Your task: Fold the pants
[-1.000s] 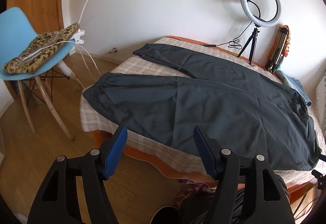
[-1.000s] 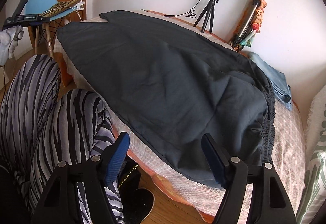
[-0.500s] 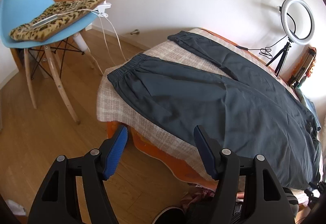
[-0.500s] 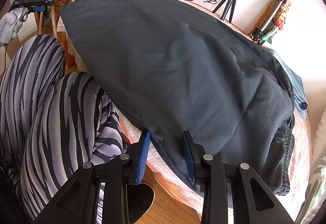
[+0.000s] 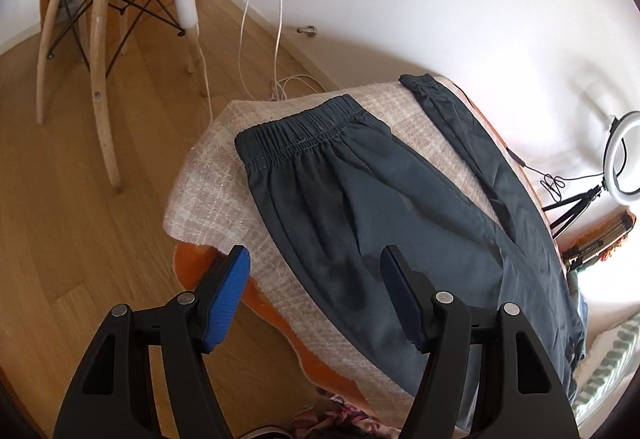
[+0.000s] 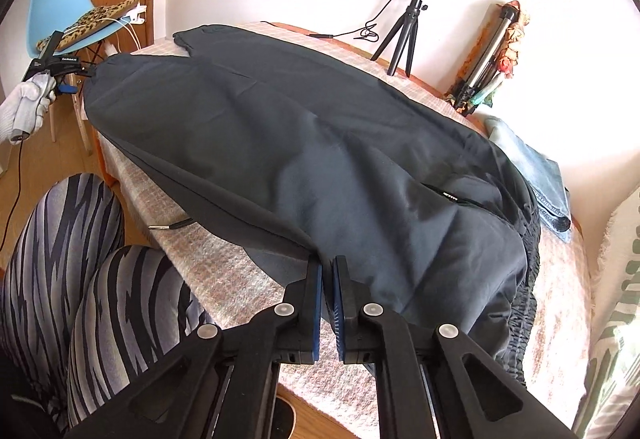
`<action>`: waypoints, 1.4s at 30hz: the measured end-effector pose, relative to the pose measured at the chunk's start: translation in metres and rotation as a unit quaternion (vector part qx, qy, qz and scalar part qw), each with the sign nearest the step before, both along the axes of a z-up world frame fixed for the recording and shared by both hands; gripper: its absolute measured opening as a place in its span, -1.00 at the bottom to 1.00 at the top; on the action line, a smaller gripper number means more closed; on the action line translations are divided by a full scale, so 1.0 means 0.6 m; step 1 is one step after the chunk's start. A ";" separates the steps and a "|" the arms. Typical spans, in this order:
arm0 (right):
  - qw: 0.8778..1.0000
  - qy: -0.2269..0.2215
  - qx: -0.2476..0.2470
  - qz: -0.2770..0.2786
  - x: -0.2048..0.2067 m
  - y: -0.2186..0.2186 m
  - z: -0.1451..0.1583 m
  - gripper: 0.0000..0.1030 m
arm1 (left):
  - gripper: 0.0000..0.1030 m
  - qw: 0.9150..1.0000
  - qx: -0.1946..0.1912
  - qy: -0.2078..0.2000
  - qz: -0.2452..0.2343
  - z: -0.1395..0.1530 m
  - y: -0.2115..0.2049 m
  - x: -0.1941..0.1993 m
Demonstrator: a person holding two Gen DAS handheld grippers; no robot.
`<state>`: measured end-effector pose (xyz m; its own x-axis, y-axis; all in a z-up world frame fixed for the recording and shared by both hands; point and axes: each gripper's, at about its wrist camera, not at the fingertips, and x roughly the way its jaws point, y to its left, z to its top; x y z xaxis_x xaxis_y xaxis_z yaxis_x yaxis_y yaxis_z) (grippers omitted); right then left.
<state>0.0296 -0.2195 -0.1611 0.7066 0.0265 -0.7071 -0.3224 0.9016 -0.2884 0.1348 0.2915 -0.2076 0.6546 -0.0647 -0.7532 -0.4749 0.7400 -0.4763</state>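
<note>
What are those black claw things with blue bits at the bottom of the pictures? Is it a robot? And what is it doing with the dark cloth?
It is not a robot. A person holds one set of tongs in each hand, and a small camera on each looks out along its two fingers. So one picture is from the left hand and one from the right.

The dark grey pants lie spread on a table covered by a pale checked cloth.

The left tongs are wide open and hold nothing; they hover near the gathered elastic cuff of one leg.

The right tongs are pinched shut on the near edge of the pants, close to the waist end.

The zebra-striped legs belong to the person, and the white-gloved hand holds the left tongs.
</note>
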 end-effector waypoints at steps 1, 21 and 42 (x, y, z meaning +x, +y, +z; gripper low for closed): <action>1.000 -0.002 0.001 -0.002 0.003 0.000 0.002 -0.95 | 0.31 1.000 -0.006 -0.001 0.004 -0.004 0.002 0.000; 0.998 -0.037 0.022 -0.037 0.040 -0.020 0.029 -0.97 | -0.93 0.995 0.086 -0.048 0.017 0.076 -0.024 0.042; 0.998 -0.062 -0.019 -0.023 0.243 -0.020 0.083 -0.99 | -0.96 0.980 0.168 -0.035 -0.100 0.150 -0.074 0.249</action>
